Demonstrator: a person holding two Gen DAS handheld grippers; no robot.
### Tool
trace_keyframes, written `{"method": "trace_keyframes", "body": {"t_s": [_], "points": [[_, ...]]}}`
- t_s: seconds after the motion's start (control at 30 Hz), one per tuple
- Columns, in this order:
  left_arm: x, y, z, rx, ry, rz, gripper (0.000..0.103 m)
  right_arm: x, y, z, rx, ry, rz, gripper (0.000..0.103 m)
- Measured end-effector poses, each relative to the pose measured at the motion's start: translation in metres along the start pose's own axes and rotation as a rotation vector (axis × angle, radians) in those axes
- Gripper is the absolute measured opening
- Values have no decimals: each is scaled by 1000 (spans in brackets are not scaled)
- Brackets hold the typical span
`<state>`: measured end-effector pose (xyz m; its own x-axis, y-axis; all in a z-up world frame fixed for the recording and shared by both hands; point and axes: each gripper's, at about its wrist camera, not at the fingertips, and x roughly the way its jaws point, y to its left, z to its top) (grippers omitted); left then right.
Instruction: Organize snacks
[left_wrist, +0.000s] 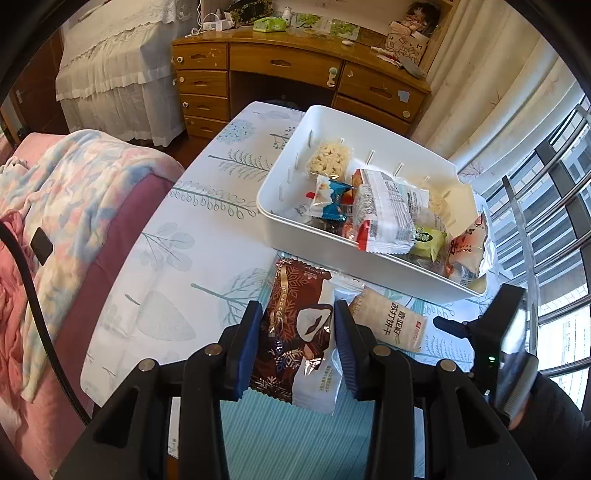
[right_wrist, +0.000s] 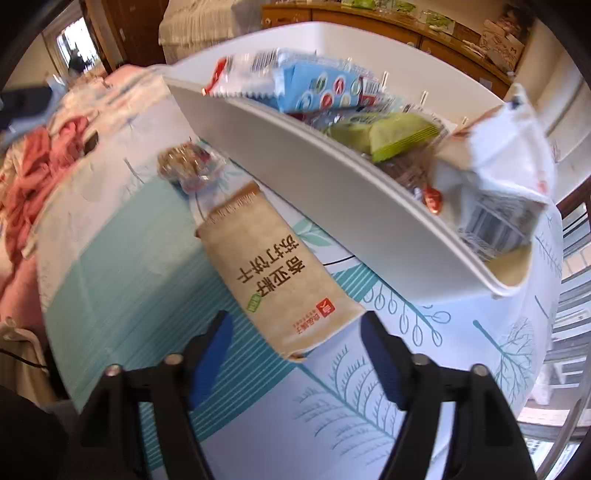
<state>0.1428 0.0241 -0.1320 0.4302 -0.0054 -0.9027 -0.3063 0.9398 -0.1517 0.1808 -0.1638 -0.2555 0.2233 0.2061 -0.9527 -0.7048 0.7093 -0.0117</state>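
Brown foil with gold snowflakes and a white panel — that is the chocolate snack packet (left_wrist: 295, 332) your left tool (left_wrist: 297, 350) pinches, one blue pad on each long side. Its long axis runs straight out along the fingers, crimped far end toward the white plastic bin (left_wrist: 332, 254), near end back by your wrist. The left tool points steeply down at the counter (left_wrist: 192, 258) with its pale tree-print cloth.

Just right of that packet lies a tan paper-look cracker packet with dark Chinese characters (right_wrist: 273, 273), flat on the cloth beside the bin's near wall. Its long axis slants from the near right up to the far left in the right wrist view. Your right tool (right_wrist: 295, 354) hangs steeply over its near end with the pads spread wide, touching nothing — the packet's corner sits between them.

A small clear-wrapped brown sweet (right_wrist: 188, 166) rests beyond it. The bin is heaped with mixed wrapped snacks.
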Motion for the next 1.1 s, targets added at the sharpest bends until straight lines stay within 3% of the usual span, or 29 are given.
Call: {"method": "trace_keyframes", "body": {"t_s": [0.1,0.17,0.43,0.6,0.7,0.73,0.77,1.1], "points": [[-2,9,4,4,-2,-4,38,11,5,4,-17,23,0,81],[-3,17,7,5,-2,-6,38,17,8,7,-18,40,-20,89],[-5,41,22,26,0,-14,38,32,12,23,46,42,-30,94],[-7,48,31,56,1,-29,38,35,14,30,100,43,-48,92],[-8,49,39,78,-2,-43,38,31,12,35,137,48,-61,82],[-8,49,41,87,-3,-47,38,28,11,34,144,41,-65,69],[-8,48,44,96,-3,-52,38,27,10,35,162,49,-63,64],[-11,35,67,186,-16,-115,38,20,17,24,296,102,-97,21]]}}
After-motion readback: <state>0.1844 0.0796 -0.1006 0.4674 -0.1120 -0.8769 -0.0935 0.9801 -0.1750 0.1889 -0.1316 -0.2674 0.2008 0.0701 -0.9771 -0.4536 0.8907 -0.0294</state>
